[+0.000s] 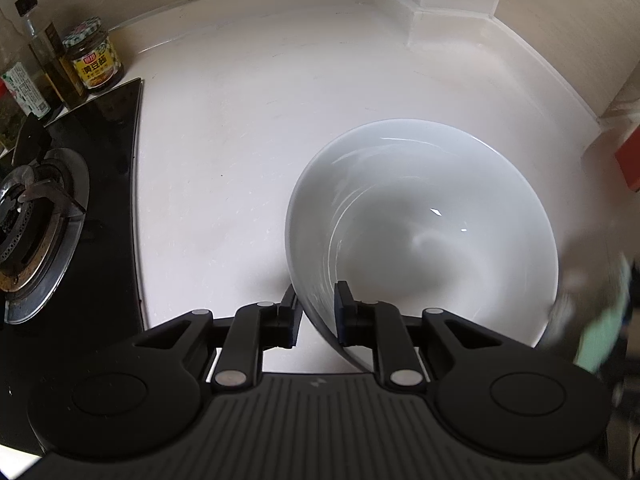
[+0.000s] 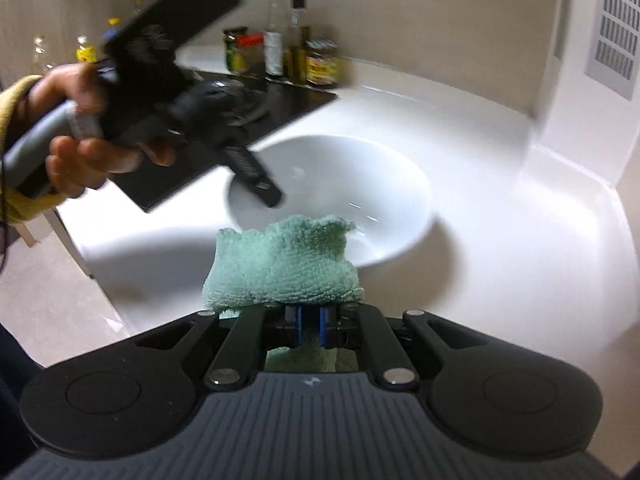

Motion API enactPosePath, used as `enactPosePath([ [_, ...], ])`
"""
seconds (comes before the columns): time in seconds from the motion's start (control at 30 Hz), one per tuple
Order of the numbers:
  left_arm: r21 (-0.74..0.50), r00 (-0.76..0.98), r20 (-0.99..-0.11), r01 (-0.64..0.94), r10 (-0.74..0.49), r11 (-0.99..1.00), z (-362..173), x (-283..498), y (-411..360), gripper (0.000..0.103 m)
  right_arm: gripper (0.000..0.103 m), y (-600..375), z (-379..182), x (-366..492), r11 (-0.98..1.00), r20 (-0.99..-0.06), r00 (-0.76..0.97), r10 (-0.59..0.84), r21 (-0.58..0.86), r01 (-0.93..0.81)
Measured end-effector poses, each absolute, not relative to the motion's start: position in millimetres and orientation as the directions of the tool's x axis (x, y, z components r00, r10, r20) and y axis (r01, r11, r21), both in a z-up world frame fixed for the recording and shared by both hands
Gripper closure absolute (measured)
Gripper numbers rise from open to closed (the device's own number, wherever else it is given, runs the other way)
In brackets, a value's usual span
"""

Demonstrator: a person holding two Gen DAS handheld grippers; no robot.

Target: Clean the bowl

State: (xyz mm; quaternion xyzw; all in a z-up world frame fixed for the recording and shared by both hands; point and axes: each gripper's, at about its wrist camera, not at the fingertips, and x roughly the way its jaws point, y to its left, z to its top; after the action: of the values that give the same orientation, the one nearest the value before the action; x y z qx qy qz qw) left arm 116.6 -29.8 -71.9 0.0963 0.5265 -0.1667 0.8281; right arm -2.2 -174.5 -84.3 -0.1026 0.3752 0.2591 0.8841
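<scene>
One white bowl (image 1: 424, 232) is seen on the counter (image 1: 224, 120), at 3 o'clock of the single stove burner (image 1: 36, 216). Its near rim is clamped by the left gripper (image 1: 316, 312), reaching in from 10 o'clock in the right view. One green cloth (image 2: 284, 264) is pinched in the right gripper (image 2: 312, 330), level, at the bowl's 6 o'clock.

Both grippers (image 1: 316, 312) (image 2: 312, 326) clamped, left tilted.

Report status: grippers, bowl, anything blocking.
Left gripper straddles bowl rim, one finger inside, one outside. Right gripper shut on green cloth, short of bowl. Nothing in the way; stove off to the left.
</scene>
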Motion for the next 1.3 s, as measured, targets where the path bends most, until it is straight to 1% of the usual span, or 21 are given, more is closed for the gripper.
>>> enactPosePath([
  [0.07, -0.012, 0.395, -0.902, 0.384, -0.176, 0.923, -72, 115, -30, 0.083, 0.098, -184, -85, 18, 0.858, -0.735, 0.583, 0.346, -0.004, -0.514],
  [0.27, 0.003, 0.403, -0.898, 0.404, -0.175, 0.915, -72, 112, -31, 0.081, 0.098, -217, -81, 63, 0.859, -0.761, 0.560, 0.327, -0.008, -0.512],
  [0.4, 0.028, 0.416, -0.895, 0.419, -0.164, 0.908, -73, 109, -34, 0.080, 0.097, -229, -78, 85, 0.840, -0.775, 0.538, 0.332, -0.017, -0.542],
  [0.63, 0.025, 0.419, -0.892, 0.423, -0.171, 0.906, -73, 110, -32, 0.081, 0.097, -210, -73, 145, 0.754, -0.798, 0.480, 0.365, -0.049, -0.655],
  [0.83, 0.024, 0.421, -0.890, 0.427, -0.176, 0.904, -73, 105, -33, 0.084, 0.097, -169, -67, 171, 0.660, -0.800, 0.442, 0.406, -0.078, -0.747],
  [0.97, -0.002, 0.409, -0.894, 0.406, -0.184, 0.914, -73, 106, -33, 0.090, 0.097, -153, -58, 170, 0.633, -0.776, 0.422, 0.470, -0.037, -0.773],
  [1.17, -0.035, 0.396, -0.894, 0.406, -0.211, 0.913, -71, 103, -41, 0.090, 0.097, -177, -34, 121, 0.592, -0.743, 0.374, 0.555, 0.036, -0.805],
  [1.3, -0.034, 0.395, -0.894, 0.412, -0.211, 0.911, -70, 100, -48, 0.090, 0.097, -196, -11, 86, 0.577, -0.689, 0.377, 0.619, 0.072, -0.814],
])
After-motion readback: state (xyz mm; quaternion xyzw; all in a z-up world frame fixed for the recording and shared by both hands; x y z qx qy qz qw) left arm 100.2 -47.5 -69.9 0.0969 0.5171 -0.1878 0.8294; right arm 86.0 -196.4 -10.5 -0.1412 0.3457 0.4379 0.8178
